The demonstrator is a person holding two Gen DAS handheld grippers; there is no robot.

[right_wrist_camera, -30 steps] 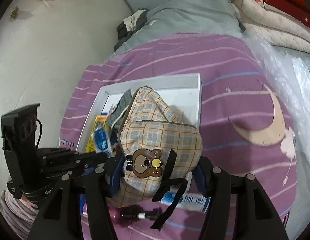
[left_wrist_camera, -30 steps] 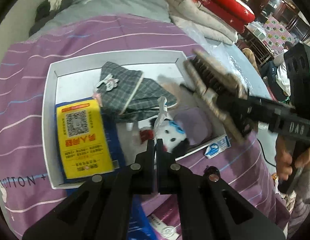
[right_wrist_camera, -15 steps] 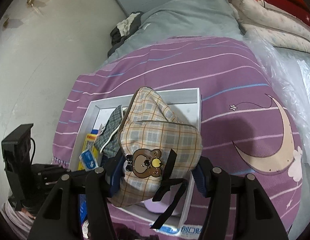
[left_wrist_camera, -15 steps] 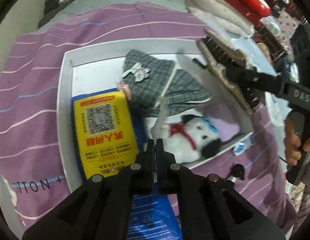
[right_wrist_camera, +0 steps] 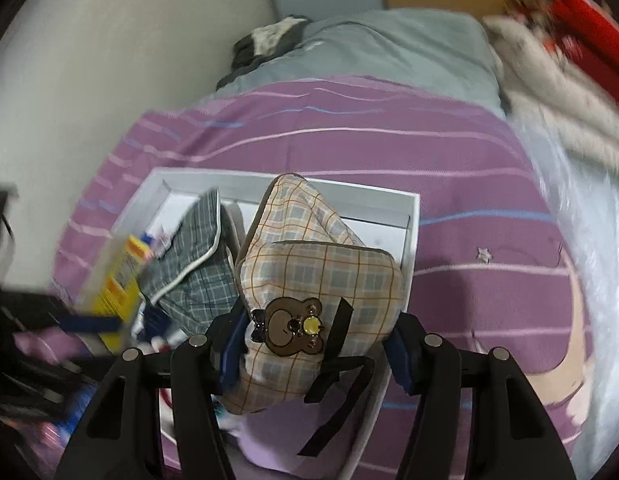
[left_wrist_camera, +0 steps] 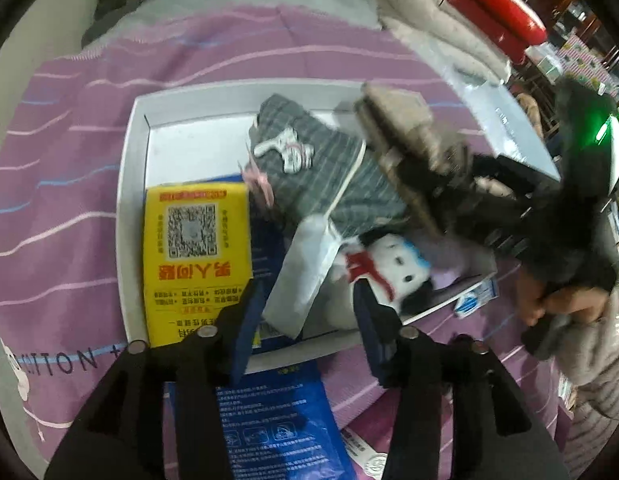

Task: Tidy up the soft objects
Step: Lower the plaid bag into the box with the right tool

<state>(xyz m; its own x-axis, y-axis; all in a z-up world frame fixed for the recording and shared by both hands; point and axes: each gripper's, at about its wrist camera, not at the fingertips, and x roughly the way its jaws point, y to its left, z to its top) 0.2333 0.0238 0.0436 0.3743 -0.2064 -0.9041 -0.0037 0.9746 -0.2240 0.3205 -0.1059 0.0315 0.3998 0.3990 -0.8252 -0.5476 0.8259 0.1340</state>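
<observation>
A white tray [left_wrist_camera: 129, 208] lies on the purple striped bedcover. In it are a grey plaid pouch [left_wrist_camera: 309, 168], a yellow packet [left_wrist_camera: 197, 248] and a white plush toy [left_wrist_camera: 389, 264] with a red scarf. My left gripper [left_wrist_camera: 309, 304] hovers over the tray's near edge. Its jaws are opening, and the toy's white tag shows between them without being pressed. My right gripper [right_wrist_camera: 315, 336] is shut on a beige plaid pouch [right_wrist_camera: 309, 264] with a bear patch. It holds the pouch over the tray [right_wrist_camera: 413, 232], beside the grey pouch [right_wrist_camera: 193, 256].
A blue leaflet packet [left_wrist_camera: 269, 412] lies outside the tray's near edge, and a small blue-and-white tube [left_wrist_camera: 477, 300] sits at its right corner. A person's hand [left_wrist_camera: 549, 304] grips the right tool. Grey and cream bedding and red rolls are piled beyond.
My left gripper's jaws have gone from shut to parted. The right gripper has carried the beige pouch down and in over the tray.
</observation>
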